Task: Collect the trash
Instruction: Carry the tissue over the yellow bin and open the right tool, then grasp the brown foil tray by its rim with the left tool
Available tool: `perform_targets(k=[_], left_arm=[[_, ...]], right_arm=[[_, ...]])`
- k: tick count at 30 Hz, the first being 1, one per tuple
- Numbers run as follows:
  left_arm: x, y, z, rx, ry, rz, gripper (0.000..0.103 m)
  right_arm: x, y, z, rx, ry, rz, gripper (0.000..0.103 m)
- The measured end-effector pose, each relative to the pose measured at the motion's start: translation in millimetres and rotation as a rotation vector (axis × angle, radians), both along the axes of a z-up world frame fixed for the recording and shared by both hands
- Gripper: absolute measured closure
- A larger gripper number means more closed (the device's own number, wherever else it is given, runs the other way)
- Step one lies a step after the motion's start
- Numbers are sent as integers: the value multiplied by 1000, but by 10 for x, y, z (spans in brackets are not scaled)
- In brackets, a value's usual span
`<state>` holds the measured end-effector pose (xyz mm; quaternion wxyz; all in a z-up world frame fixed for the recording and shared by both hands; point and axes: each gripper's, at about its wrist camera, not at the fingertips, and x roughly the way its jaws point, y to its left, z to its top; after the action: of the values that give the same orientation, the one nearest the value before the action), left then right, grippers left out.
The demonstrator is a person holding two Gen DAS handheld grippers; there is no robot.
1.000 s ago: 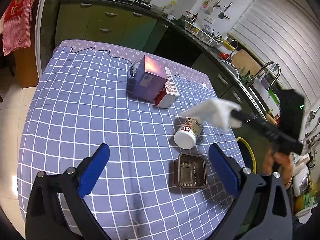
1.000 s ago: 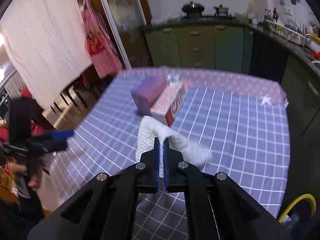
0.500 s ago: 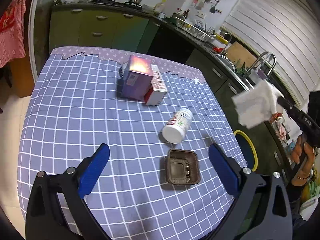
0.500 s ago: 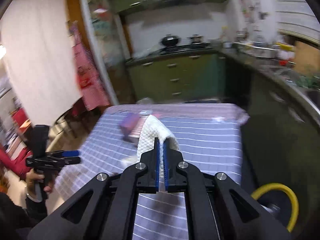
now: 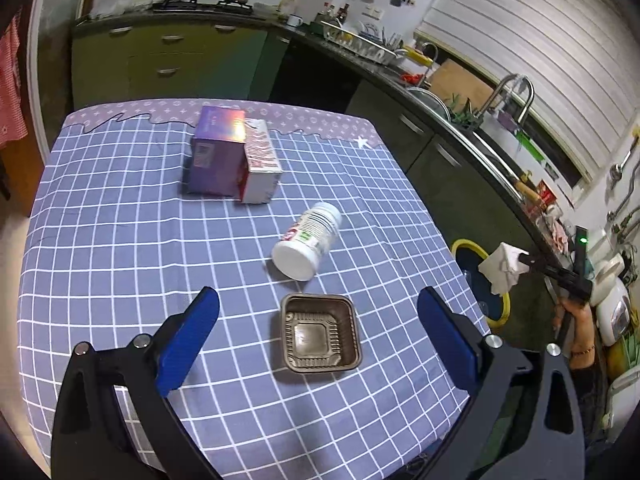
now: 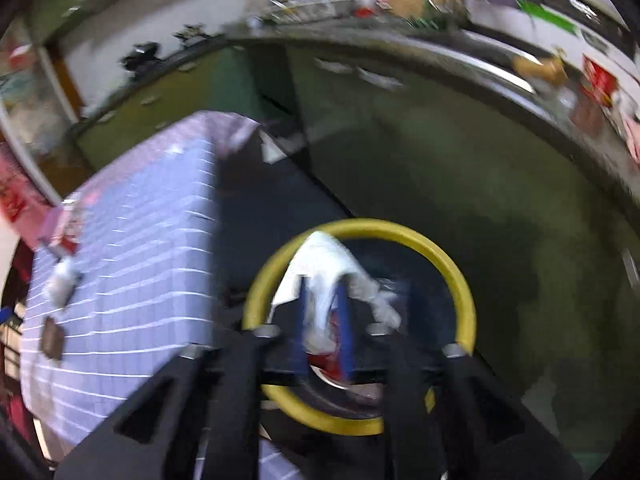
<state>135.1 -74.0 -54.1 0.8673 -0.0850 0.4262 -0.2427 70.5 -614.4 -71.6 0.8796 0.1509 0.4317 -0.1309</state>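
My left gripper (image 5: 316, 300) hangs open over the checked table (image 5: 120, 240), its blue fingers on either side of a brown plastic tray (image 5: 318, 334). A white bottle (image 5: 306, 242) lies on its side just beyond the tray. My right gripper (image 6: 324, 288) hovers above the yellow-rimmed bin (image 6: 456, 276) beside the table. Its jaws are opening, and a crumpled white tissue (image 6: 324, 264) hangs loosely between them. The left wrist view shows the same tissue (image 5: 500, 270) at the right gripper (image 5: 520, 258) tip, over the bin (image 5: 466, 246).
A purple box (image 5: 218, 156) and a red-and-white box (image 5: 262, 172) stand together at the far side of the table. The kitchen counter with a sink tap (image 5: 516, 92) runs along the right. A person's hand (image 5: 576, 320) holds the right gripper.
My right gripper swung off the table to above the bin, carrying the tissue, and its jaws have parted. The left gripper edged toward the brown tray.
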Motion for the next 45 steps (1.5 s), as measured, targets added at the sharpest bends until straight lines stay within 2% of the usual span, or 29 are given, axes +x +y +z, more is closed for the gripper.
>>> perform_targets(k=[6, 11, 13, 20, 27, 31, 33, 35, 39, 45], left_arm=[[-11, -101, -11, 25, 7, -22, 8], [23, -122, -71, 33, 18, -21, 8], [48, -118, -113, 41, 29, -18, 8], [215, -188, -342, 145, 98, -35, 8], [357, -231, -548, 237, 141, -17, 10], [362, -287, -667, 282, 162, -41, 31], [348, -325, -707, 303, 162, -56, 36], [334, -378, -726, 324, 159, -73, 45], [332, -456, -752, 348, 158, -95, 55], [350, -477, -791, 359, 174, -98, 74]], right_arm=[[-135, -39, 57, -22, -38, -19, 61], [-179, 241, 224, -7, -84, 30, 60], [-209, 403, 264, -2, -98, 68, 57], [-237, 842, 244, 29, -116, 167, 56], [-223, 942, 217, 51, -119, 194, 55], [-212, 922, 185, 67, -118, 200, 55], [-199, 909, 167, 75, -117, 201, 55], [-189, 914, 146, 82, -114, 202, 55], [-173, 914, 118, 89, -108, 203, 55], [-184, 914, 120, 91, -111, 203, 55]])
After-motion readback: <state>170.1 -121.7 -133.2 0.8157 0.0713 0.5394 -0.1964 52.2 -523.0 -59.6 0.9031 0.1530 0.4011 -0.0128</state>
